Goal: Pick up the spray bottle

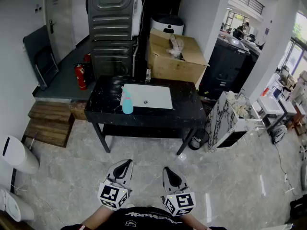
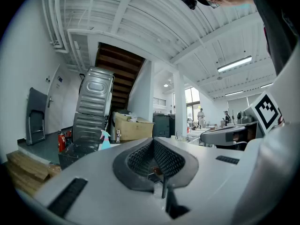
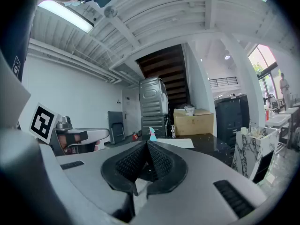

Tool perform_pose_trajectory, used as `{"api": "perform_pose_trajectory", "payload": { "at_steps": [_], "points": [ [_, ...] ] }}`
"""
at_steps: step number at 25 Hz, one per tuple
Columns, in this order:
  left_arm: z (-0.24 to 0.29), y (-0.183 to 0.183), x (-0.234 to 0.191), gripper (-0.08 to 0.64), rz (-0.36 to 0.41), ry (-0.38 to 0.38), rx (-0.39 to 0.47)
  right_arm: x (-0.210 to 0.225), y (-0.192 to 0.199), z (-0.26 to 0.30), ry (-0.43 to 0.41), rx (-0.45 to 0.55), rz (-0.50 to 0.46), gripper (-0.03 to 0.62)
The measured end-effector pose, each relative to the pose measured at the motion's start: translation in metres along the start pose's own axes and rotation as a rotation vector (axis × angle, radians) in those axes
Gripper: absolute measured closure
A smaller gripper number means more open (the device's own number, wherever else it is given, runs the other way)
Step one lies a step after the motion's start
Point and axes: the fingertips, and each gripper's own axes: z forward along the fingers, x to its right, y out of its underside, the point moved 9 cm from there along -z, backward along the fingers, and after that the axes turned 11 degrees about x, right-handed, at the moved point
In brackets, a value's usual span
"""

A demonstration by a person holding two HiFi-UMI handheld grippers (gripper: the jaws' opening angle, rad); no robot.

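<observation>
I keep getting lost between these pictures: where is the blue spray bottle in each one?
Head view: spray bottle at centre, on the black table.
Left gripper view: bottle small, left of centre.
Right gripper view: bottle tiny, near centre.
Shared landmark: cardboard box behind the table.

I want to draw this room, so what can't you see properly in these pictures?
Spray bottle: head view, too small to read any label or tell how full it is.
Its base: right gripper view, hidden behind the shut right tongs.
Cardboard box insides: head view, its top and a crumpled bundle cover them.
</observation>
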Motion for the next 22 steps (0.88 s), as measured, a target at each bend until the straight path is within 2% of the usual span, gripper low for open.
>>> {"api": "perform_pose_trajectory", "payload": {
  "at_steps": [13,19,22],
  "points": [
    [-0.006,0.002,-0.003,0.545,-0.009,-0.006,-0.001,-0.007,0.004,-0.002,-0.009,-0.019,-0.007,0.555],
    [-0.008,0.0,-0.012,0.545,-0.015,-0.005,0.003,-0.015,-0.002,0.002,-0.032,0.033,0.007,0.555],
    [-0.011,0.001,-0.019,0.545,-0.024,-0.008,0.005,-0.021,-0.001,0.006,-0.03,0.024,0.006,0.555]
  ]
}}
